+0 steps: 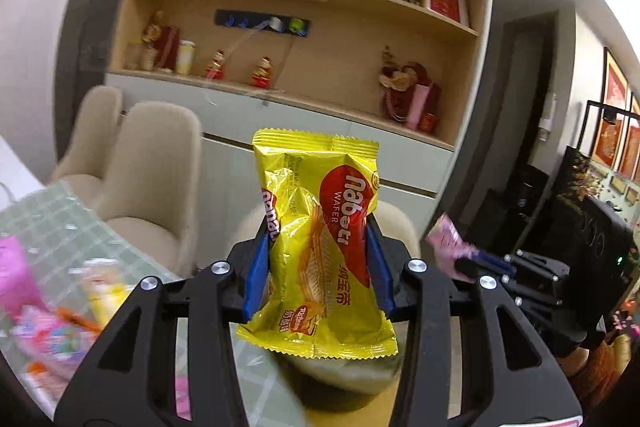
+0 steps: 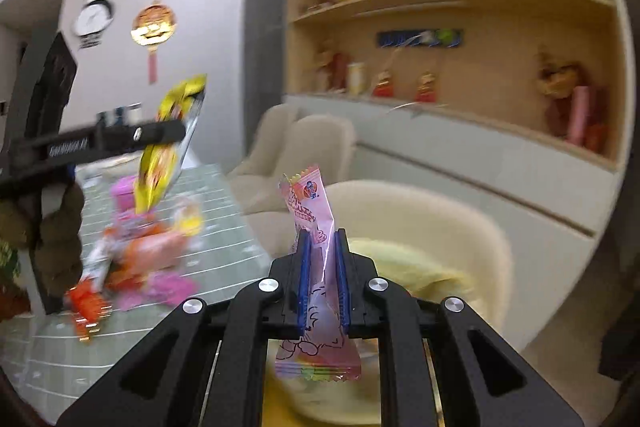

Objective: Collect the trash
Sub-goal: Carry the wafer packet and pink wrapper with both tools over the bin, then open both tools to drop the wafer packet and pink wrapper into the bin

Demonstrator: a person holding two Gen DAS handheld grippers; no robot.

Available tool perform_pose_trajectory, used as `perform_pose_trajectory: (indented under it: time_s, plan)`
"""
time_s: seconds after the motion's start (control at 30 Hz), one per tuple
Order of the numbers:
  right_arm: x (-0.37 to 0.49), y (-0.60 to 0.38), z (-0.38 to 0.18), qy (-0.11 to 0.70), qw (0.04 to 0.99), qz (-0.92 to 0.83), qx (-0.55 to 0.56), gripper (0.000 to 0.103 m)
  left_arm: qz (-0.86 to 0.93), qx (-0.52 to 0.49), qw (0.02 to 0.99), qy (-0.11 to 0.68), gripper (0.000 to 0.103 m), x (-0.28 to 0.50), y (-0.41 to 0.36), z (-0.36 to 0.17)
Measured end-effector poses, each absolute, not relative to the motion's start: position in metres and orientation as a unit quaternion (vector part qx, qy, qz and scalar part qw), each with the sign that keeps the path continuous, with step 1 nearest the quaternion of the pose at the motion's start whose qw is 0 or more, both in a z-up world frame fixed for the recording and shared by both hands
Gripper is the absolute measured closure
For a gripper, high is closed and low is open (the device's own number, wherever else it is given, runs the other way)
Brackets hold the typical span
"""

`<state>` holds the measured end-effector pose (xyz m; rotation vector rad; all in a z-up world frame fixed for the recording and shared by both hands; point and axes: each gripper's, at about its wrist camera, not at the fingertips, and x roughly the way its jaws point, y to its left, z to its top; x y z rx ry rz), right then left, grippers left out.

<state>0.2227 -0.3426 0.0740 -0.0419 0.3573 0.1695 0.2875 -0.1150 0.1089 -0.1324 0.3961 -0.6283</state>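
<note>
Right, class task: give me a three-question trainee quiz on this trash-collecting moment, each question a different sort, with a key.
1. True or false: the left gripper is closed on a yellow wafer wrapper.
2. Multiple choice: what does the right gripper hold? A) an orange packet B) a pink candy wrapper C) nothing
3. Short answer: where does the rest of the litter lie?

Key
1. True; the blue pads press both sides of it.
2. B.
3. On the table's green checked cloth, in a loose heap of pink and orange wrappers.
</note>
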Motion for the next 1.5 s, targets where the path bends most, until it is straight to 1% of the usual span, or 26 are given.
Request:
perform_pose_trajectory:
  time_s: [0.27,0.5,0.57,0.6,0.67,0.83,1.0,1.23,1.5]
  plan:
    - [0.234,-0.414,0.062,0.185,0.983,-0.001,0.002,0.09,-0.357,-0.057,0.898,0.25,0.063,0.336,-0.221,0.079]
    - [0.233,-0.458,0.05,0.194,0.98,-0.033,0.033,0.09,-0.368,-0.059,0.875,0.308,0.062,0.359,-0.266,0.047]
    - [0.236,-0.465,0.044,0.199,0.979,-0.035,0.04,0.09,-0.374,-0.062,0.868,0.322,0.053,0.363,-0.27,0.039]
    - [0.236,-0.466,0.042,0.2,0.978,-0.035,0.043,0.09,-0.376,-0.06,0.863,0.332,0.051,0.365,-0.272,0.035]
    - [0.239,-0.468,0.038,0.205,0.977,-0.032,0.049,0.09,-0.372,-0.057,0.858,0.348,0.046,0.368,-0.274,0.029]
    - [0.253,-0.459,0.032,0.216,0.975,-0.01,0.056,0.09,-0.351,-0.06,0.867,0.347,0.041,0.371,-0.259,0.031]
    - [0.27,-0.436,0.039,0.221,0.973,0.028,0.053,0.09,-0.338,-0.052,0.876,0.34,0.04,0.367,-0.237,0.041]
    - [0.308,-0.408,0.043,0.247,0.965,0.069,0.061,0.09,-0.326,-0.008,0.884,0.335,0.04,0.338,-0.21,0.046]
    - [0.335,-0.384,0.016,0.294,0.952,0.068,0.05,0.09,-0.314,-0.006,0.887,0.34,0.04,0.326,-0.171,0.044]
